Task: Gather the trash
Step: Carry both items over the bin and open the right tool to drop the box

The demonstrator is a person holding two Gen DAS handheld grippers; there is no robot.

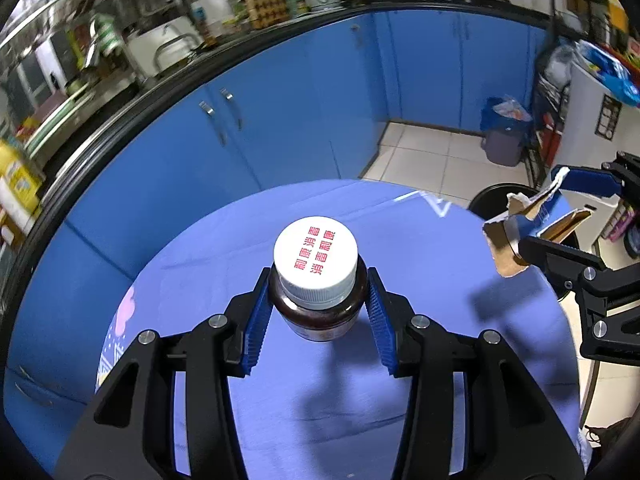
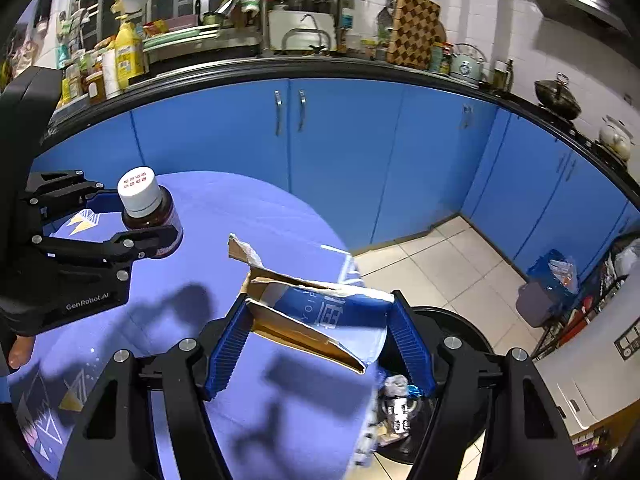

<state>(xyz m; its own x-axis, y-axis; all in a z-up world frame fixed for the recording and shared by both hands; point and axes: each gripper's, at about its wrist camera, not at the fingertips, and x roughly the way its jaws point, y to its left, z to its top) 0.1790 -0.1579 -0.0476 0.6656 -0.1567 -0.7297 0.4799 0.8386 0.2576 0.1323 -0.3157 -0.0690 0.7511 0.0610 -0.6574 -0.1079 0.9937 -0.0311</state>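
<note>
A blue-clothed table (image 1: 340, 400) fronts kitchen cabinets. Left claw (image 1: 318, 308) clamps the bottle (image 1: 318, 300) below its cap: rigid, slick. Right claw (image 2: 320, 344) pinches the torn carton (image 2: 316, 320): light, crushable, near the bin (image 2: 460, 332).

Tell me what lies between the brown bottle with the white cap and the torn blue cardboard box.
Nothing but bare purple tablecloth separates the brown bottle and the torn box, as the right wrist view shows.
</note>
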